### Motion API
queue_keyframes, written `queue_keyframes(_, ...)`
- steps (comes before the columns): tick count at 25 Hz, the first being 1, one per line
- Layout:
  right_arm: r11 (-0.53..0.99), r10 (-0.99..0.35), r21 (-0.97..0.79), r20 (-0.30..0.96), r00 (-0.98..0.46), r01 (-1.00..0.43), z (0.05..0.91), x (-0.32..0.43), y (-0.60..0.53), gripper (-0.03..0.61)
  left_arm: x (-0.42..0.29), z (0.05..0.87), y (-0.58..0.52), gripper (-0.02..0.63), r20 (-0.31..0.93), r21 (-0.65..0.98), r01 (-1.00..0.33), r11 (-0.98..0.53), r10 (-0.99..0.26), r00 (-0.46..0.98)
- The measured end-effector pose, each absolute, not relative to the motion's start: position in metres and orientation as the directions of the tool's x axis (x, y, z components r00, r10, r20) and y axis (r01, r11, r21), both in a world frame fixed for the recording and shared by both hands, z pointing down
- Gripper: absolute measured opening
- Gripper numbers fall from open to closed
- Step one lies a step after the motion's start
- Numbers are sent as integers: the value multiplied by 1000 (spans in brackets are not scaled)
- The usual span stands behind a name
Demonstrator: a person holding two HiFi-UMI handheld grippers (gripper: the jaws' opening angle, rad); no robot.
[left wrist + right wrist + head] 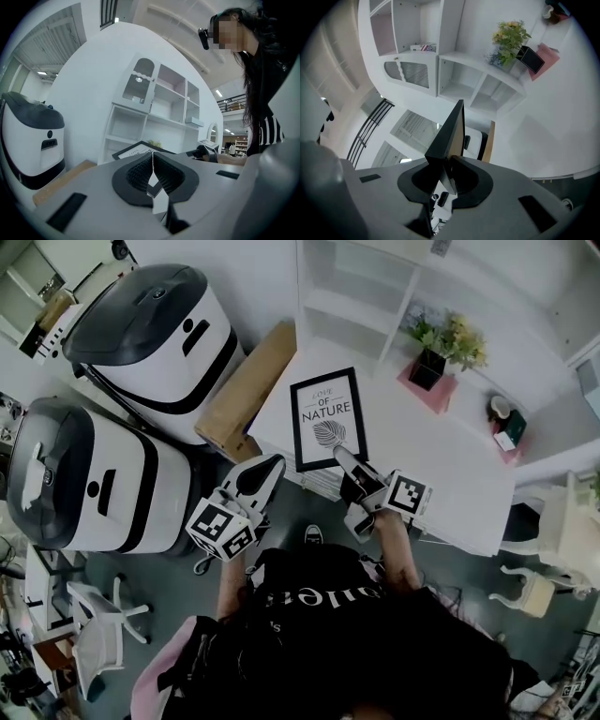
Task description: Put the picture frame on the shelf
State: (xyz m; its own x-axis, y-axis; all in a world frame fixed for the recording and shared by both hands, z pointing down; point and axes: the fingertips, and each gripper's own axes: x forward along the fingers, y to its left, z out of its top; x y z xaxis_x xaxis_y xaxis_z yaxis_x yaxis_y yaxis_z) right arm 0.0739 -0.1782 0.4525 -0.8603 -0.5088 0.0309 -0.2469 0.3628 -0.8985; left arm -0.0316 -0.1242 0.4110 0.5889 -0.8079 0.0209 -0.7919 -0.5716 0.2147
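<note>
The frame (327, 418) sits over the near-left part of the desk (441, 474), print facing up. Its near right corner is pinched in the right tool (345, 461), whose jaws are almost together on the frame's thin edge. That tool's own view shows the frame (451, 133) edge-on, running away from the jaws. I cannot tell whether its far edge is resting on the desk.

The left tool (270, 468) hangs just left of the frame, off the desk edge. Its jaws are closed on nothing, and it plays no part here.

The shelf (361, 292) stands at the far side of the desk, with a plant (448, 341) to its right.

By my judgement the grasp is made and the carry is in hand. The next move calls for lifting the frame clear, taking it far across the desk, turning it upright and setting it in an open bay without knocking the shelf sides.
</note>
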Motion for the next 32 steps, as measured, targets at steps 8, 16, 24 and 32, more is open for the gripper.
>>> queue_keyframes(8,355,-506,-908,16,-863,-225,459,72,-208,89,-33,420,-147,18,72,211,-801,-561,-808,585)
queue_keyframes(16,354,-555,-905,1,-832,-237,455,76,-244,89,-19,423,-192,18,76,211,-740,-639,-744,664)
queue_keyframes(24,344,-649,-894,-6,-760,-287,441,66,-308,90,-31,411,-265,18,44,198,-645,-738,-651,758)
queue_keyframes(32,348,-723,-877,-26,-691,-331,425,50,-372,89,-58,397,-330,18,9,183,-567,-803,-575,818)
